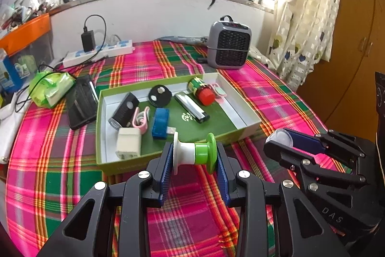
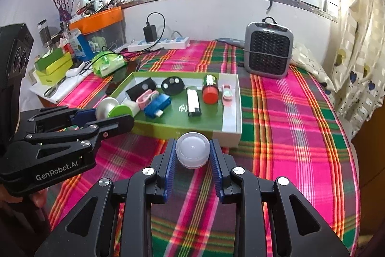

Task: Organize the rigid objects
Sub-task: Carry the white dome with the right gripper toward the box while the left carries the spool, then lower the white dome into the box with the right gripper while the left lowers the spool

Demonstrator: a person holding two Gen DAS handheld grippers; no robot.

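Clamped end to end in the left gripper [image 1: 195, 155], a white-and-green spool [image 1: 194, 153] hovers at the green tray [image 1: 237, 134] edge — the right gripper [image 2: 192, 154] pinches a round translucent cap [image 2: 192, 153], whose smooth curve could squirt free.

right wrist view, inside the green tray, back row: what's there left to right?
Black rectangular device → black round fob → white lighter → red-capped bottle → pink clip, all lying in the green tray.
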